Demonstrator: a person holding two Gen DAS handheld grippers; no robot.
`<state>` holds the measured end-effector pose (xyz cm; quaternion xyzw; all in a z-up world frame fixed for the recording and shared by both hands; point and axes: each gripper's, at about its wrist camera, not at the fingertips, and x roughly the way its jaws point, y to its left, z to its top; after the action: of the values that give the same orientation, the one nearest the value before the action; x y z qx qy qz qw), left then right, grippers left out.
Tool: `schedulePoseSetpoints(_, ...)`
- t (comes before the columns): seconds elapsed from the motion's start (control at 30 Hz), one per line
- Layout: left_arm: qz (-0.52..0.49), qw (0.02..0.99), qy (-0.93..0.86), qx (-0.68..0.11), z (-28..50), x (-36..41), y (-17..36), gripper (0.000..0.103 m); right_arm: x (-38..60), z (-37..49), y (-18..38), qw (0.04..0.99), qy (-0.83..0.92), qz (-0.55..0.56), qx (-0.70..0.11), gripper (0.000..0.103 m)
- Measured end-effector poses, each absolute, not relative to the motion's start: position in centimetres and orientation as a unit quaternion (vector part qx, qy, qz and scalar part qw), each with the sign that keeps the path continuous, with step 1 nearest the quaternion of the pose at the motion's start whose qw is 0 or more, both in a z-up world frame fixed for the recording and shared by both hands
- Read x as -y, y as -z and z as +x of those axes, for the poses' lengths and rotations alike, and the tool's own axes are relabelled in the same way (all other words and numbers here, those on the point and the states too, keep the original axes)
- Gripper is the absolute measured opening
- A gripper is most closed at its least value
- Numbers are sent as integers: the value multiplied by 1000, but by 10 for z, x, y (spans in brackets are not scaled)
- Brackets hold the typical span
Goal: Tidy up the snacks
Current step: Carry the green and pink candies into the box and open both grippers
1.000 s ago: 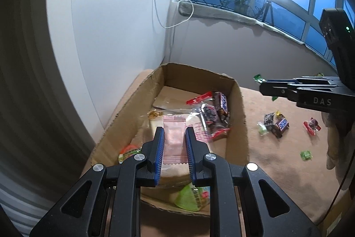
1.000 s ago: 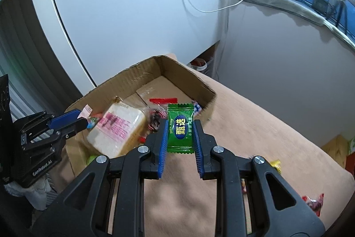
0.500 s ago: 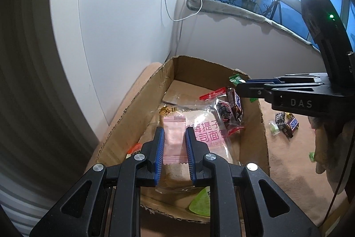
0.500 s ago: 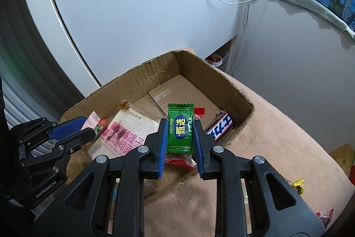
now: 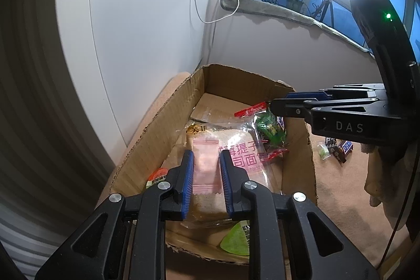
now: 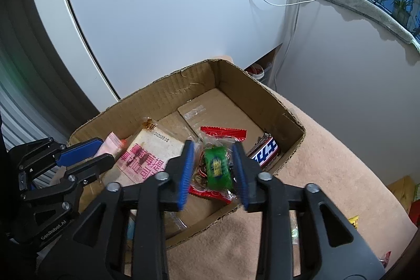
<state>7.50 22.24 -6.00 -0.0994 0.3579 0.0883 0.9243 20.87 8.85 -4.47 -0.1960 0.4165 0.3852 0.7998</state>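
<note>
An open cardboard box (image 5: 299,164) (image 6: 183,85) sits on a tan cloth. My left gripper (image 5: 206,169) is shut on a pink candy packet (image 5: 206,164) above the box's near end; it also shows in the right wrist view (image 6: 86,156). My right gripper (image 6: 214,169) is open over the box. A green candy (image 6: 218,169) lies loose between its fingers, on a clear red-edged packet (image 6: 223,134) in the box; the candy also shows in the left wrist view (image 5: 270,129). A bread packet (image 6: 149,156) lies in the box.
A Snickers bar (image 6: 263,151) lies in the box by its right wall. More snacks (image 5: 338,148) lie on the cloth to the right of the box. A white wall stands behind the box, a windowsill further right.
My right gripper moved over the box and opened; the green candy dropped from its pads into the box. My left gripper stayed shut on the pink packet and moved slightly closer over the box.
</note>
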Motion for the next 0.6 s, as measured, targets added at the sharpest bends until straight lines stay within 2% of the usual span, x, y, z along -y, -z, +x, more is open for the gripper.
schedulePoseSetpoints(0.03, -100, 924, -90, -358, 75, -222, 60, 27, -87, 208, 44, 801, -385, -195, -415, 38)
schedulePoseSetpoints(0.07, -101, 924, -90, -357, 75, -222, 60, 28, -87, 208, 43, 801, -385, -195, -414, 38)
schedulePoseSetpoints(0.6, -96, 932, -86, -340, 64, -204, 41, 28, -61, 193, 15, 816, -380, -190, -391, 38)
